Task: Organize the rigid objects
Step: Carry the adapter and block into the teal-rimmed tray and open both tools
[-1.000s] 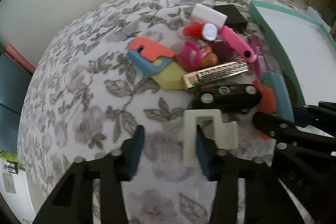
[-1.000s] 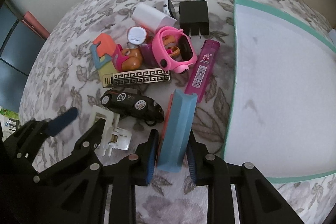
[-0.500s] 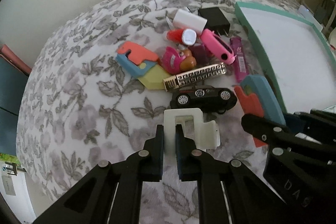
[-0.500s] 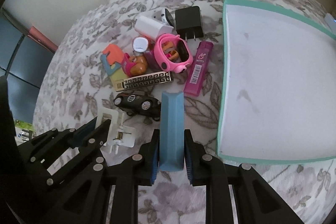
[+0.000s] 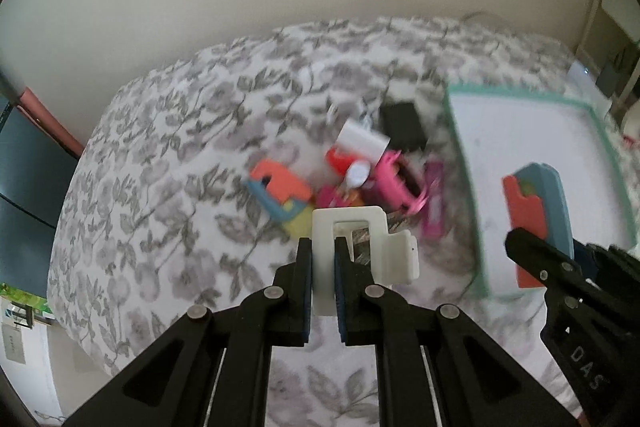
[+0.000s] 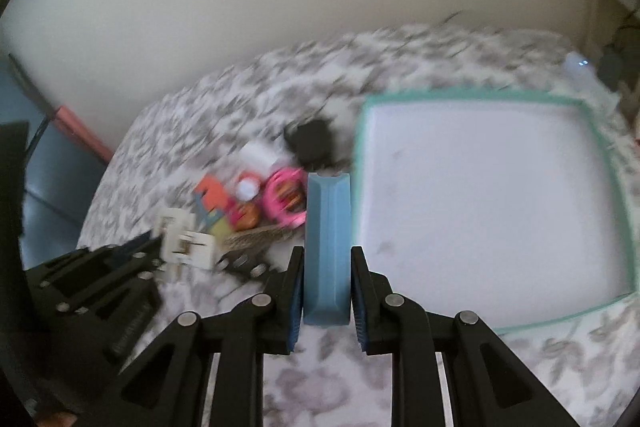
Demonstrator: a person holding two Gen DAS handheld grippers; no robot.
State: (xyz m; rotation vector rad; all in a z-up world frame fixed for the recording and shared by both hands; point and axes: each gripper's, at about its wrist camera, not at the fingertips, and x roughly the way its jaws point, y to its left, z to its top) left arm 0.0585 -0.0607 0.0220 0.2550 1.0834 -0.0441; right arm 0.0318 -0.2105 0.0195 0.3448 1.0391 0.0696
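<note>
Two grippers are in play, both angled steeply down toward the floral tablecloth (image 5: pixel 168 155). The left gripper (image 5: pixel 323 279) has its blue pads pinched tight on one leg of a cream hook-shaped block (image 5: pixel 360 239), so the block stands more or less upright out of the jaws, its bent top pointing away from the camera and its stubby arm sticking off to the right. It looks clear of the cloth, though the blur makes that hard to be sure of.

The right gripper (image 6: pixel 326 291) is clamped on a blue slab (image 6: pixel 327 243), gripped by its flat faces with the narrow edge facing the camera. Its long axis runs straight out along the fingers. From the left wrist view you can see an orange-red piece (image 5: pixel 524 211) flat against the slab's side, both of them over the near left part of the tray.

That teal-rimmed tray (image 6: pixel 472 97) sits right of the pile, white inside with just a few faint smudges.

The leftover pile sits on the cloth just left of the tray: a black charger (image 5: pixel 402 127), a white adapter (image 5: pixel 362 143), a pink watch (image 5: pixel 398 189), a magenta lighter (image 5: pixel 434 203), plus orange, blue and yellow puzzle blocks (image 5: pixel 280 191). Pretty smeared, so smaller bits are hard to name.
</note>
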